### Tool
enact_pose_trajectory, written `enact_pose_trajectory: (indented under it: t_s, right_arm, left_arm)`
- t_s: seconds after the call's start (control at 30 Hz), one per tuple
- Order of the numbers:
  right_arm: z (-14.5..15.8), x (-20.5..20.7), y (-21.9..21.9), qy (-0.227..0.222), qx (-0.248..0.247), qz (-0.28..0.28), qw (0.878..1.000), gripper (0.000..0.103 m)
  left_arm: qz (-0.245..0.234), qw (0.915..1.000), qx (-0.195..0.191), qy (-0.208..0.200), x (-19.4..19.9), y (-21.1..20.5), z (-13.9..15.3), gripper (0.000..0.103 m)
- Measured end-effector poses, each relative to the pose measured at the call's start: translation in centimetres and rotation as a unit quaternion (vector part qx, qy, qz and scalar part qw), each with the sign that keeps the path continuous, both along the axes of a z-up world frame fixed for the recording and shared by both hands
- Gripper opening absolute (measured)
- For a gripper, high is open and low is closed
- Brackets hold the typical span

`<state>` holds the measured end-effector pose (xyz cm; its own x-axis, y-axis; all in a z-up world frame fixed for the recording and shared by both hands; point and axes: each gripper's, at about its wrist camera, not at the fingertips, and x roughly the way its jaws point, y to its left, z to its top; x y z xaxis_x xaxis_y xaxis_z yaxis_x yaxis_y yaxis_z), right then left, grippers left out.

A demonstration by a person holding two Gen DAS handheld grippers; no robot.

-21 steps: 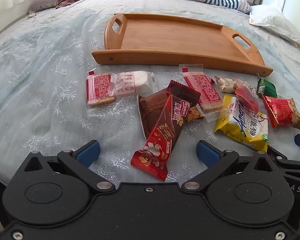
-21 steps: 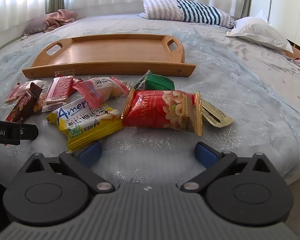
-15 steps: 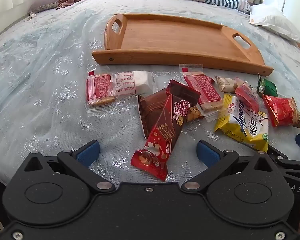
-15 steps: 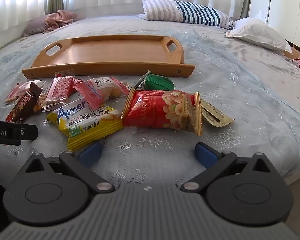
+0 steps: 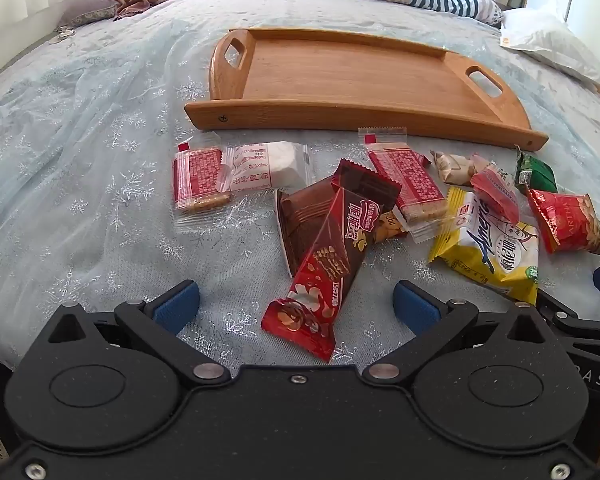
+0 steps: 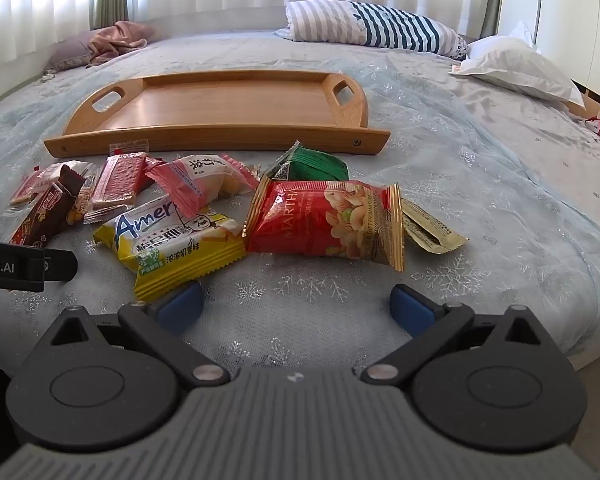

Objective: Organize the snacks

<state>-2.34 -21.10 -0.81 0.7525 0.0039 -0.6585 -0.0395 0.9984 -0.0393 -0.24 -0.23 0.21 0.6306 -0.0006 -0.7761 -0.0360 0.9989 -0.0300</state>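
Left gripper (image 5: 296, 306) wide open, empty, over red-brown wafer bar (image 5: 324, 256). Right gripper (image 6: 294, 306) wide open, empty, near red nut packet (image 6: 324, 224). Wooden handled tray (image 5: 356, 118) mid-bed.

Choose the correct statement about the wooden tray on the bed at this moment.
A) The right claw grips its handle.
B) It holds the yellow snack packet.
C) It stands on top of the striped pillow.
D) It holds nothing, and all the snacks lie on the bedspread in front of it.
D: the wooden tray shows only bare wood inside, while packets such as the yellow snack packet and the red nut bag lie on the bedspread before it.
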Motion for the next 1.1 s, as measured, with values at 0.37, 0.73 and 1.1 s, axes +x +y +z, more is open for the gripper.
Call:
enact_pose_trajectory:
  t_s: [0.37,0.73,1.1]
  right_arm:
    - [0.0,-0.04,-0.01,-0.001,0.001,0.0,1.0,0.103]
    - [-0.05,-0.07,0.01,-0.002,0.0,0.0,1.0,0.103]
    - [-0.03,-0.06,0.03,-0.002,0.0,0.0,1.0,0.103]
  left_arm:
    - [0.0,1.0,0.001,-0.001,0.0,-0.02,-0.06,0.103]
    - [0.0,1.0,0.001,-0.001,-0.03,-0.1,-0.05,0.103]
    - [0.0,1.0,0.002,-0.001,-0.03,-0.11,-0.07,0.103]
